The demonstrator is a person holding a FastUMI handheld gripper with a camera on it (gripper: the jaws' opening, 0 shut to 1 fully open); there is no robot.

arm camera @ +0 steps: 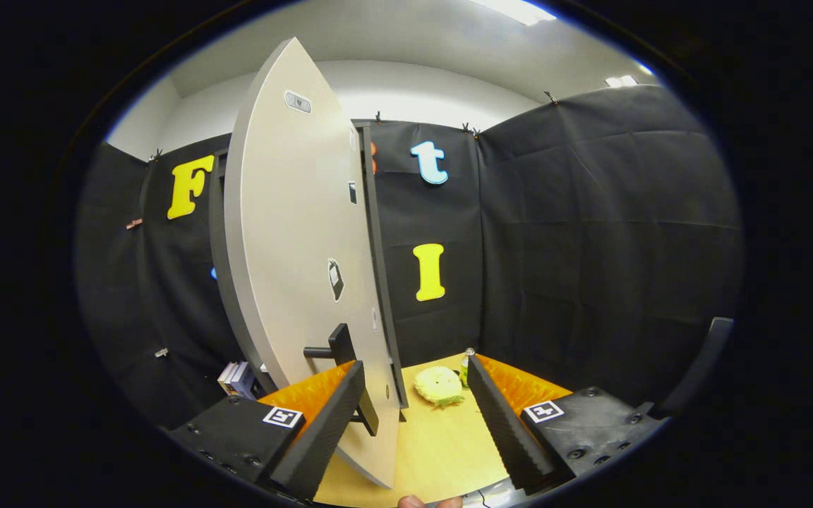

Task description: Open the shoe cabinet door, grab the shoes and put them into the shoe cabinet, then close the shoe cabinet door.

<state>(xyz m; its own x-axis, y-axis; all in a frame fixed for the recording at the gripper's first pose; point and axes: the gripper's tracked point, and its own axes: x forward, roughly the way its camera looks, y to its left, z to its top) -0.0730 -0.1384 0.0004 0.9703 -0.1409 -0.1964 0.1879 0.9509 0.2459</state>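
Shoe cabinet door (293, 282) stands swung open at centre-left, its handle (339, 353) just beside the left finger; jaws spread, empty. Yellow slipper (439, 386) lies beyond, apparently not yet stowed.

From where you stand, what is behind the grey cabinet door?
The open door covers most of the cabinet, so its inside is hidden. Past its hinge edge shows the dark cabinet frame; the yellow shoe lies on the floor beyond the open gripper.
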